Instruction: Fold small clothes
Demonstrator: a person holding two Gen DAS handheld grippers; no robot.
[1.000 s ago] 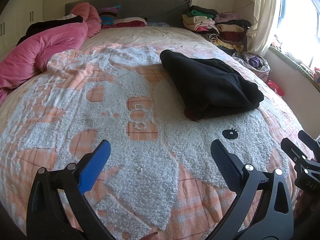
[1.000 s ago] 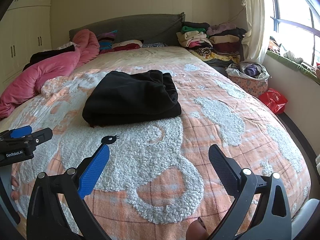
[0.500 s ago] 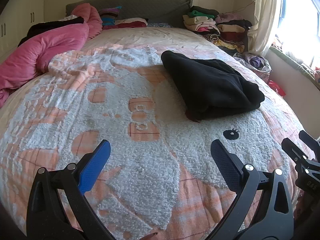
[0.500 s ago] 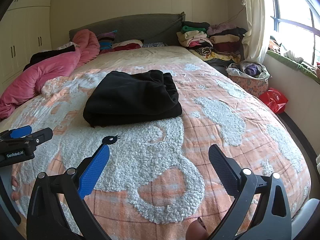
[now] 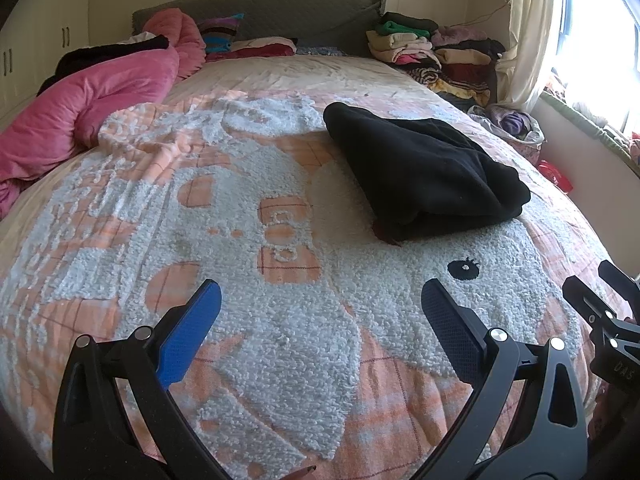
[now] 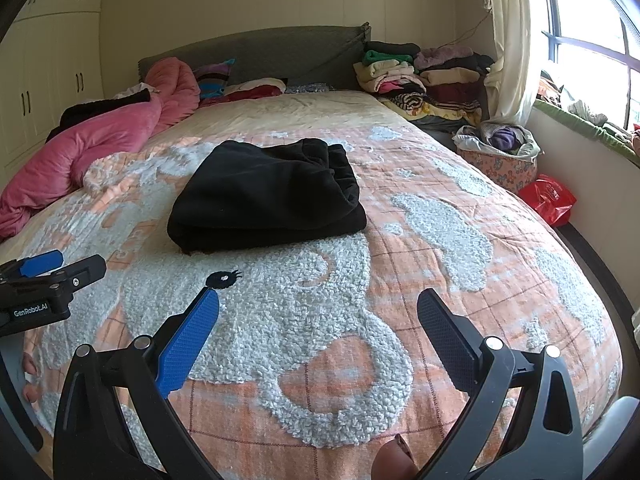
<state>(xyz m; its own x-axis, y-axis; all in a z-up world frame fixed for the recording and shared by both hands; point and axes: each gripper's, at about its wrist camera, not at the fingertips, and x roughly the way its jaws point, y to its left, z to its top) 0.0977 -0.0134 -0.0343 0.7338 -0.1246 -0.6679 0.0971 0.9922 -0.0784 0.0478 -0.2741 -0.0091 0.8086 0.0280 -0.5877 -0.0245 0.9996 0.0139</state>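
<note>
1. Left wrist view: the left gripper [image 5: 320,304] hangs low over the near part of the bed, fingers spread wide apart, one blue-padded, one black, with nothing between them but the fuzzy orange-and-white blanket [image 5: 280,340].
2. And there's the folded black garment [image 5: 424,176], lying flat on the blanket, far and to the right of this gripper, well apart from both fingers. A sliver of dark red peeks out under its near corner.
3. At the right edge, the right gripper [image 5: 604,292] pokes in, only its black fingertips showing.
4. Far left, a pink quilt [image 5: 80,116] is bunched along the bed's side; far right, a stack of folded clothes [image 5: 424,52] sits by the grey headboard [image 5: 280,12], next to a cream curtain [image 5: 528,32].
5. Right wrist view: the right gripper [image 6: 318,308] is also held over the near blanket [image 6: 340,320], its fingers standing wide apart and empty.
6. The black garment [image 6: 272,196] sits straight ahead, slightly left, in the middle of the bed, folded into a thick rectangle, clear of the fingers.
7. At the left edge comes the left gripper [image 6: 60,266], near the blanket's side; its blue and black tips show a small gap here.
8. On the floor at right, a floral basket [image 6: 500,156] heaped with clothes, and just near it a red bag [image 6: 548,200] against the wall under the window.
</note>
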